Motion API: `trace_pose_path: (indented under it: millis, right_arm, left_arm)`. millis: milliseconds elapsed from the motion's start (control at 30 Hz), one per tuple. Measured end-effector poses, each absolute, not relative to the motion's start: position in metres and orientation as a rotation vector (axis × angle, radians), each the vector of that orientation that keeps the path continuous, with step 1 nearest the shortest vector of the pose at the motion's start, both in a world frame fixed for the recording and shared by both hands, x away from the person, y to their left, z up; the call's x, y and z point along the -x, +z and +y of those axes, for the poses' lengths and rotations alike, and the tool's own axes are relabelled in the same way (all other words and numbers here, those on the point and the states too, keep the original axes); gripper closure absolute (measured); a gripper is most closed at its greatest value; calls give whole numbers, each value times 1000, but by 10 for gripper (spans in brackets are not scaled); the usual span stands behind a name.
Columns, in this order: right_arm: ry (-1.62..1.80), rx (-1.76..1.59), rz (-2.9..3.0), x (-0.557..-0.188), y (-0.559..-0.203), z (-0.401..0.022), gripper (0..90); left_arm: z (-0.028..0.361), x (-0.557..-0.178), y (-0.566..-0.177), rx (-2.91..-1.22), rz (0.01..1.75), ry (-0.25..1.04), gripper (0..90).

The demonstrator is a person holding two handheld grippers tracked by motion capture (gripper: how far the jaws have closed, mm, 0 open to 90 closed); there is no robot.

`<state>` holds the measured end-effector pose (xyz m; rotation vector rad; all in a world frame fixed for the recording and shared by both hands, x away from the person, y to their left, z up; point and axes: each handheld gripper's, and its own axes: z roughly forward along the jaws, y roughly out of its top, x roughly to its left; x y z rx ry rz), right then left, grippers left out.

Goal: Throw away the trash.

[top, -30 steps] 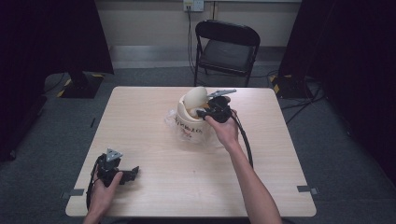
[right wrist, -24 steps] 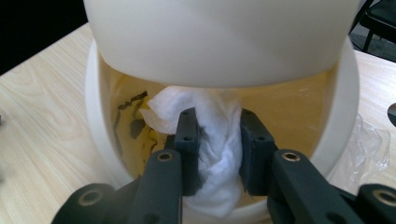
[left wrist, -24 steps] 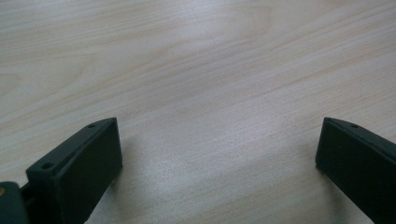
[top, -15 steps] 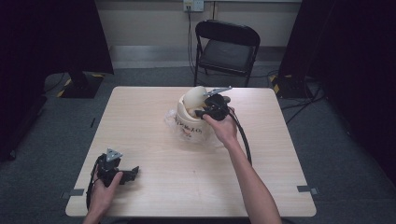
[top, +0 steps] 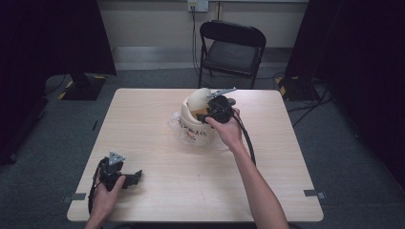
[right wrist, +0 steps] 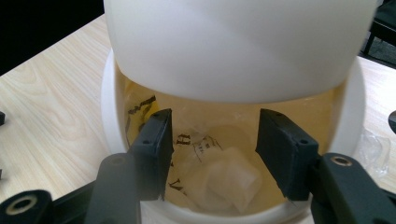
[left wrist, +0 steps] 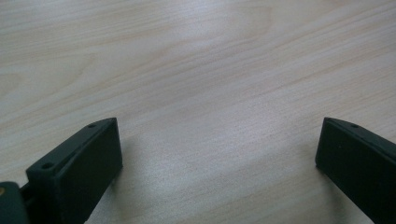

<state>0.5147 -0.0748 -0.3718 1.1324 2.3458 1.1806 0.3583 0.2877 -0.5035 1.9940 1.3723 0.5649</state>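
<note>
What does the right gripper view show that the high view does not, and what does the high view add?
Right gripper view: the inside of the white bin, with a crumpled white wad lying in its printed liner bag. The right gripper has just been opening its fingers, which press on nothing. High view: the left gripper near the table edge, and a black folding chair behind. Both: the bin, its tilted lid and the right gripper at its mouth.

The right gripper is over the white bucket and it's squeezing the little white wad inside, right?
Not squeezing. In the right gripper view the right gripper has just been opening above the white bucket, and the white wad lies loose at the bottom, untouched.
</note>
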Motion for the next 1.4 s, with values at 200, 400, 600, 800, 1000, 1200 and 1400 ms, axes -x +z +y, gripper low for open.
trace_pose_path:
  millis: [200, 400, 600, 800, 1000, 1200, 1400]
  right_arm:
    - [1187, -1139, 2334, -513, -369, -78, 476]
    - [1173, -1120, 2324, -509, -364, -82, 468]
    - [1206, -1131, 2307, -503, -357, -91, 498]
    - [1221, -1138, 2290, -498, -353, -97, 502]
    - [1215, -1143, 2278, -491, -354, -105, 469]
    - [1221, -1159, 2257, -483, -357, -116, 449]
    - [1209, -1185, 2237, -475, -361, -127, 383]
  left_arm:
    - [288, -358, -504, -1994, 1372, 565, 0]
    - [288, -358, -503, -1994, 1373, 565, 0]
    - [288, -358, -504, -1993, 1372, 565, 0]
    - [288, -358, -504, -1994, 1372, 564, 0]
    - [288, -358, -503, -1994, 1372, 565, 0]
    - [288, -358, -504, -1994, 1372, 565, 0]
    - [288, -358, -503, -1994, 1372, 565, 0]
